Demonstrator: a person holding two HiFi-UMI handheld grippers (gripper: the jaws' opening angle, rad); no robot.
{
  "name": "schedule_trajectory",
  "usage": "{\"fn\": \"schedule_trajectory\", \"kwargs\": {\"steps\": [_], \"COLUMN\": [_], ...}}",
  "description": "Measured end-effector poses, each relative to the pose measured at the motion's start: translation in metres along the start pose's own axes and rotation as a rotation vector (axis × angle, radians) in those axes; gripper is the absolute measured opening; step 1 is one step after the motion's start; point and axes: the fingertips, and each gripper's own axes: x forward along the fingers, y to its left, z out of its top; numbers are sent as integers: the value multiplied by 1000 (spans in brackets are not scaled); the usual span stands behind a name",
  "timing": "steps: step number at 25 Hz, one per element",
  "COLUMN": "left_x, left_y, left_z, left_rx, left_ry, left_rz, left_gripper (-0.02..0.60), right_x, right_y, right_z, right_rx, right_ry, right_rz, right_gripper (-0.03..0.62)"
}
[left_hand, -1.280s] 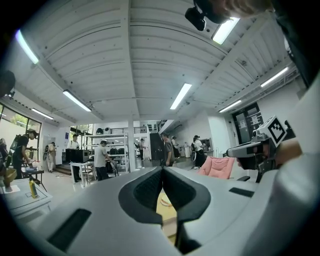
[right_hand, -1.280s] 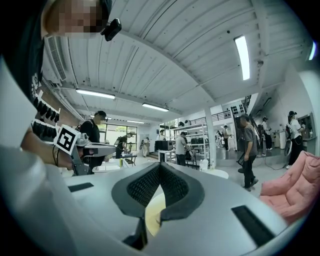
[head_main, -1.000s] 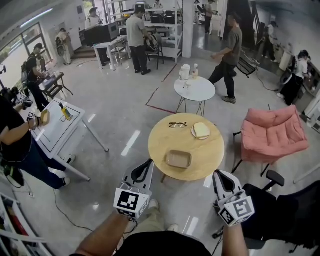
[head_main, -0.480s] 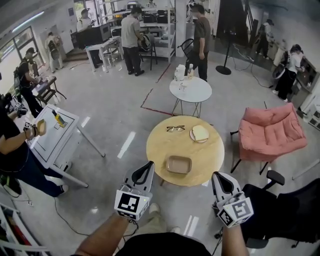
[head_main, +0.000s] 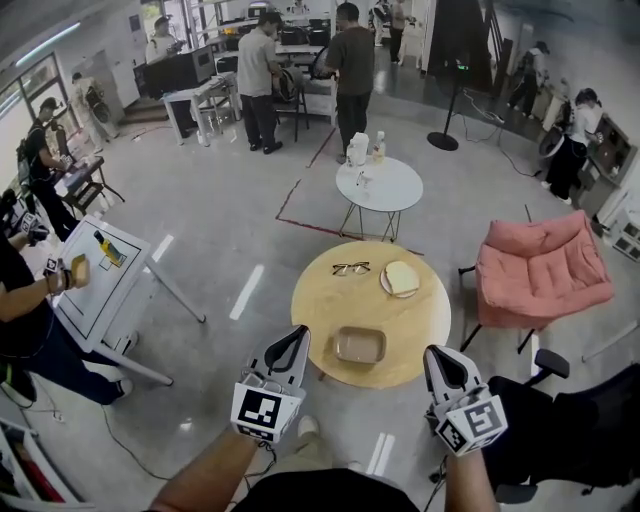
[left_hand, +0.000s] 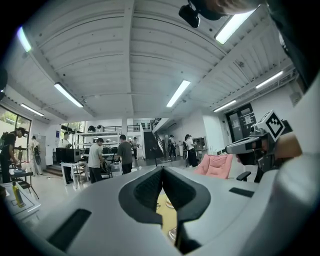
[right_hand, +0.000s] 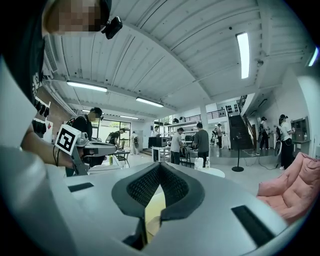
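Note:
In the head view my left gripper (head_main: 296, 336) and right gripper (head_main: 436, 356) are held side by side, pointing away from me, just short of a round wooden table (head_main: 325, 310). On the table lie a pair of glasses (head_main: 350, 268), a plate with a slice of bread (head_main: 401, 280) and a shallow tan tray (head_main: 360, 345). Both grippers are shut with nothing between the jaws. In the left gripper view the dark pads of my left gripper (left_hand: 162, 172) meet, and those of my right gripper (right_hand: 159, 167) meet in the right gripper view. Neither touches the table.
A pink armchair (head_main: 540, 270) stands right of the table, with a black office chair (head_main: 545, 365) nearer me. Beyond is a small white round table (head_main: 378, 185) with bottles. A white slanted desk (head_main: 100, 275) stands at left. Several people stand near the far shelves.
Both grippers have stayed shut and nearly still. A person has walked from right of the small white table to the far shelves. The wooden table sits slightly lower in view.

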Motion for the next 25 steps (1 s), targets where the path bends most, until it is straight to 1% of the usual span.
{"fn": "schedule_trajectory", "kwargs": {"steps": [5, 17, 25], "left_x": [16, 61, 86], "left_y": [17, 34, 55], "left_z": [-3, -8, -16], "left_rx": [-2, 5, -12], "left_ry": [2, 17, 21], "left_rz": [-6, -66, -99], "left_gripper": [17, 17, 17], "right_x": [16, 53, 77], "right_y": [-11, -33, -38], "right_z": [-1, 3, 5], "right_rx": [4, 21, 27], "right_ry": [6, 4, 16], "right_rz": [-22, -60, -97], "right_gripper": [15, 15, 15]}}
